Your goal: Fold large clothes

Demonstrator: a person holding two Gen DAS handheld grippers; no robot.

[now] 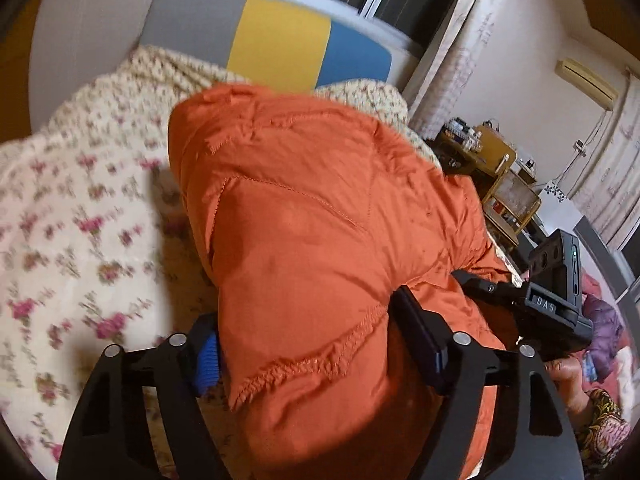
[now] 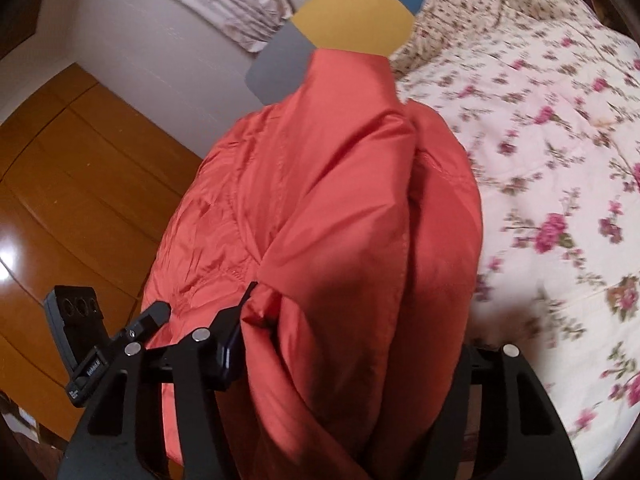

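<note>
A thick orange padded jacket (image 1: 304, 208) lies bunched on the floral bed. In the left wrist view a fold of it fills my left gripper (image 1: 312, 332), bulging against the blue pad (image 1: 208, 364) on one side and the dark finger (image 1: 420, 340) on the other. The right wrist view shows the same jacket (image 2: 332, 208) packed between the fingers of my right gripper (image 2: 356, 332). Its left finger (image 2: 230, 336) presses into the cloth and the other finger is hidden behind it. Each gripper's body appears at the edge of the other's view.
The bed's floral sheet (image 1: 80, 216) spreads to the left, with a grey, yellow and blue headboard (image 1: 276, 48) behind it. A cluttered yellow shelf cart (image 1: 500, 184) stands at the bedside. Wooden floor (image 2: 68, 184) lies beyond the bed's edge. A person's hand (image 1: 568, 376) holds the right gripper.
</note>
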